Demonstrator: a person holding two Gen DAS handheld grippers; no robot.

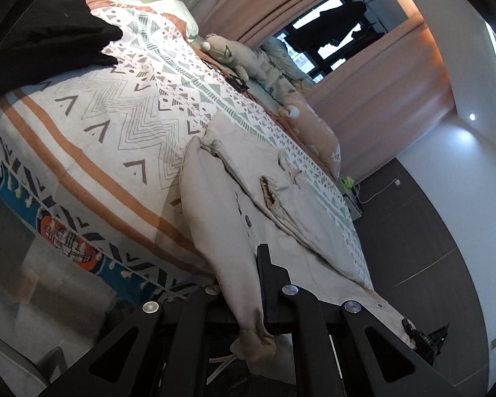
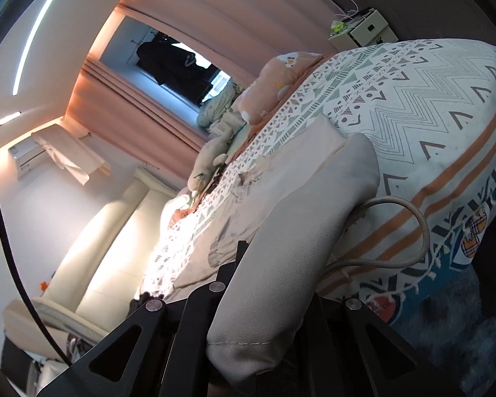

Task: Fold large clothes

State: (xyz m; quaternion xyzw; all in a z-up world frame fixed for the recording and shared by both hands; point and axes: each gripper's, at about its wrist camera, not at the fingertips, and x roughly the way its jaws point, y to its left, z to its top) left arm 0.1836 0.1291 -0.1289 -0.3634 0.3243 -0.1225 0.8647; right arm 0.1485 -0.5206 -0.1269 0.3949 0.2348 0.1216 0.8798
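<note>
Beige woven-cotton garment (image 1: 281, 198), creased, drawstring-trimmed, lies across patterned quilted bedspread (image 1: 115, 125); left gripper (image 1: 244, 284) and right gripper (image 2: 274, 281) each pinch its hem.

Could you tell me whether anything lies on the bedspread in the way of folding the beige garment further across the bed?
Nothing visible does. Both the left gripper and right gripper grip the beige garment; the bedspread beyond is bare, and the black clothing and plush toy lie apart.
</note>
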